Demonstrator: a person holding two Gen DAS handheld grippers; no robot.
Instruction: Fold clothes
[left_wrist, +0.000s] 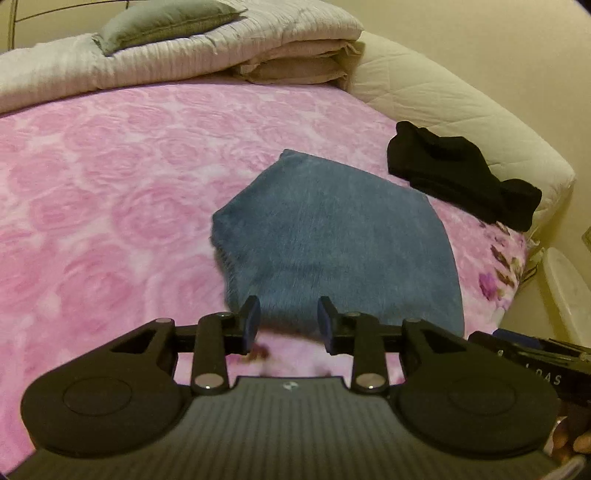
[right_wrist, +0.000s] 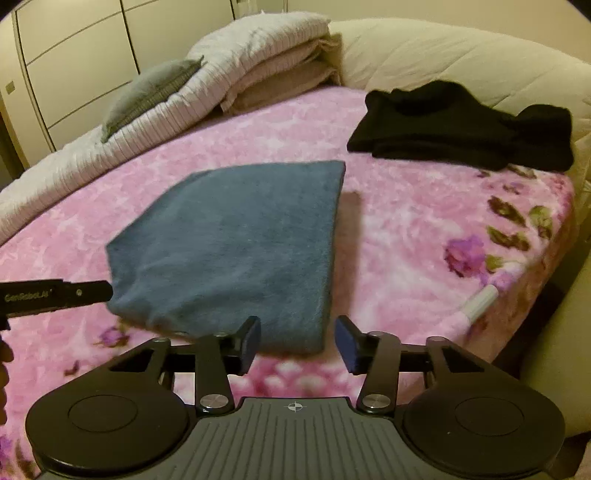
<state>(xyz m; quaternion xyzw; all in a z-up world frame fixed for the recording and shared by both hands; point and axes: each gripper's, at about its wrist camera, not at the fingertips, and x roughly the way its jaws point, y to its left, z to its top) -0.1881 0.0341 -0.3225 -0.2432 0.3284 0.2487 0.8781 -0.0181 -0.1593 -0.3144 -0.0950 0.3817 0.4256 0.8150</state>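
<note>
A folded blue fuzzy garment (left_wrist: 340, 236) lies flat on the pink rose blanket (left_wrist: 110, 184); it also shows in the right wrist view (right_wrist: 236, 243). My left gripper (left_wrist: 289, 325) is open and empty, just in front of the garment's near edge. My right gripper (right_wrist: 297, 345) is open and empty at the garment's near right corner. The left gripper's body (right_wrist: 55, 297) shows at the garment's left edge in the right wrist view. A folded black garment (left_wrist: 458, 173) lies at the far right of the bed, also in the right wrist view (right_wrist: 458, 125).
A folded pale quilt (left_wrist: 184, 55) with a grey pillow (left_wrist: 162, 22) lies at the head of the bed. A cream mattress edge (left_wrist: 461, 103) runs along the right. A white tube-like object (right_wrist: 480, 304) lies near the bed's right edge. Wardrobe doors (right_wrist: 74, 55) stand behind.
</note>
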